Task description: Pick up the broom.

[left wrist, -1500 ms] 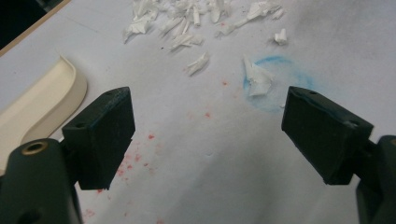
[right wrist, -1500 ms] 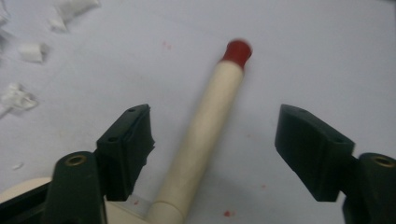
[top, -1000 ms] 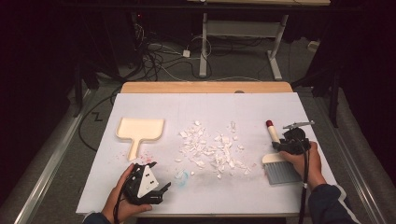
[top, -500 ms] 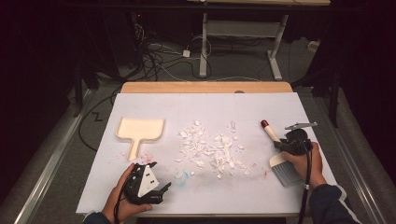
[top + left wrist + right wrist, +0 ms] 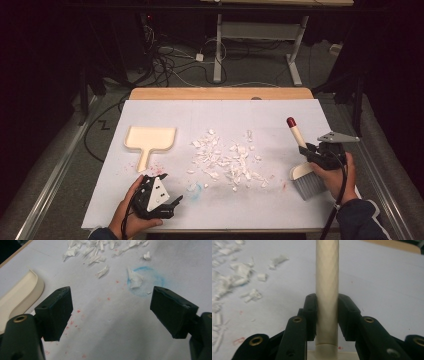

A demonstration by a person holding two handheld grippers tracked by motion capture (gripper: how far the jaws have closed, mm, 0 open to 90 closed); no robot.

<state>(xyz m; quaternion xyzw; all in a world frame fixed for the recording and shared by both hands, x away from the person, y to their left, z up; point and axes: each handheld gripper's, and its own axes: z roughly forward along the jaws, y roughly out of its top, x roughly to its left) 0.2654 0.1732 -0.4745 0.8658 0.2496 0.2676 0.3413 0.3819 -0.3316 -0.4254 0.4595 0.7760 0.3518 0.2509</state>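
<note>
One brush (image 5: 302, 157): cream diamond-textured handle, red tip, grey bristles, at the surface's (image 5: 280, 112) right side, right claw (image 5: 326, 315) clamped on the handle. Left claw (image 5: 111, 312) apart, nothing between. One cream dustpan (image 5: 149, 139), one scatter of white scraps (image 5: 225, 159).

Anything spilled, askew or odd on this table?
Yes: torn white paper scraps lie scattered mid-table, between the cream dustpan and the brush clamped in the right gripper. Red specks and a blue ring stain mark the white sheet.
</note>
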